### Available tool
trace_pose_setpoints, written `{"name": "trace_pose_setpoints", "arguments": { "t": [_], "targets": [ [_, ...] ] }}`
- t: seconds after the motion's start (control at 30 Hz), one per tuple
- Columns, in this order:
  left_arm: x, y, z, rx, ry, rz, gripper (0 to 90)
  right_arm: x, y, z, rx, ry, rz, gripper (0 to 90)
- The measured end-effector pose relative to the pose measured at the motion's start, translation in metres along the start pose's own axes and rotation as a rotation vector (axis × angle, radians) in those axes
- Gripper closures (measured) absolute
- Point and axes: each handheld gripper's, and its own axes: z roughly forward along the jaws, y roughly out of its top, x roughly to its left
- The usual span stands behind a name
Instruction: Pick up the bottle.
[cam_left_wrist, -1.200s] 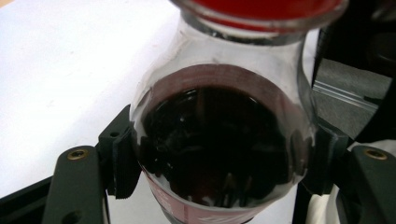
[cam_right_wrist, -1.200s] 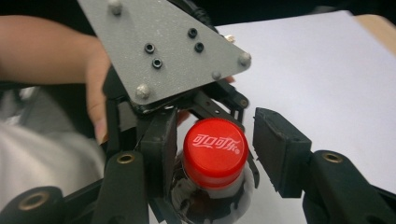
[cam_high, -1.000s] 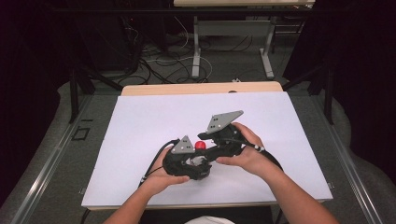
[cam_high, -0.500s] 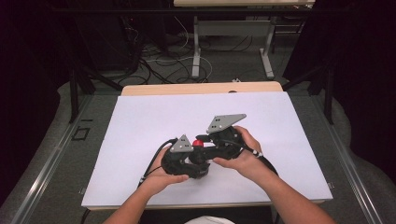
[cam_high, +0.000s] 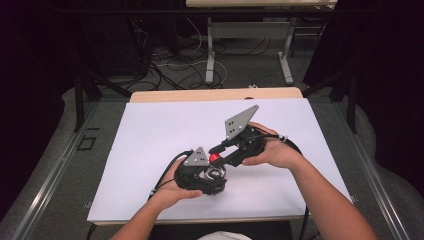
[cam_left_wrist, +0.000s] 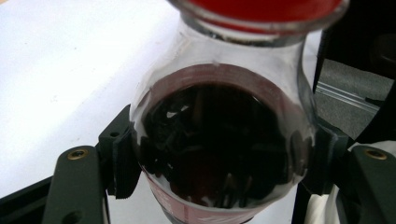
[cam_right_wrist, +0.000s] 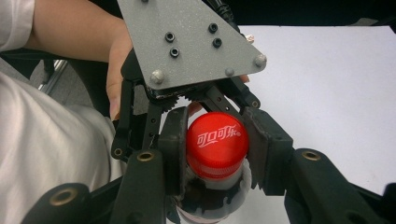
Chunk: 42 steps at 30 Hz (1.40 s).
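Near the worktop's (cam_high: 150, 130) front edge, my left gripper (cam_high: 202, 175) clamps the cola bottle's (cam_left_wrist: 219, 154) dark body between both pads. Just beyond, my right gripper's (cam_right_wrist: 217, 149) jaws pinch its red cap (cam_right_wrist: 216, 143).

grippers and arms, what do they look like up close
Both claws are black, and each carries a grey three-cornered plate with dark screws: left claw, right claw. The jaws have ribbed black pads and brass-coloured pivot pins. A black cable trails from the left one. The forearms are bare; a white garment appears in the right gripper view.
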Motion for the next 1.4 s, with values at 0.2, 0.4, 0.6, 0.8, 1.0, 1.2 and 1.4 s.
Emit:
{"name": "trace_pose_setpoints", "arguments": {
  "t": [0.2,0.4,0.6,0.8,1.0,1.2,1.4],
  "targets": [
    [0.003,0.000,-0.001,-0.009,0.028,-0.015,29.9,0.018,0.006,0.003,0.003,-0.220,0.133,48.2],
    [0.003,-0.001,-0.001,-0.026,0.068,-0.058,29.9,0.036,0.009,0.013,-0.012,-0.420,0.300,51.8],
    [0.004,-0.001,-0.002,-0.015,0.065,-0.047,30.0,0.042,0.011,0.018,-0.032,-0.447,0.361,60.7],
    [0.004,-0.001,-0.002,-0.005,0.039,-0.027,30.0,0.027,0.009,0.010,0.005,-0.293,0.293,61.4],
    [-0.001,0.000,-0.001,0.002,0.002,-0.006,30.0,0.000,0.005,0.002,0.034,0.002,0.054,61.3],
    [-0.004,-0.001,0.002,0.013,-0.007,0.015,30.0,-0.009,0.014,0.004,0.135,0.117,-0.092,61.1],
    [-0.001,-0.001,0.000,-0.010,0.017,-0.009,30.0,-0.010,0.018,0.002,0.138,0.071,-0.014,50.2]
  ]
}}
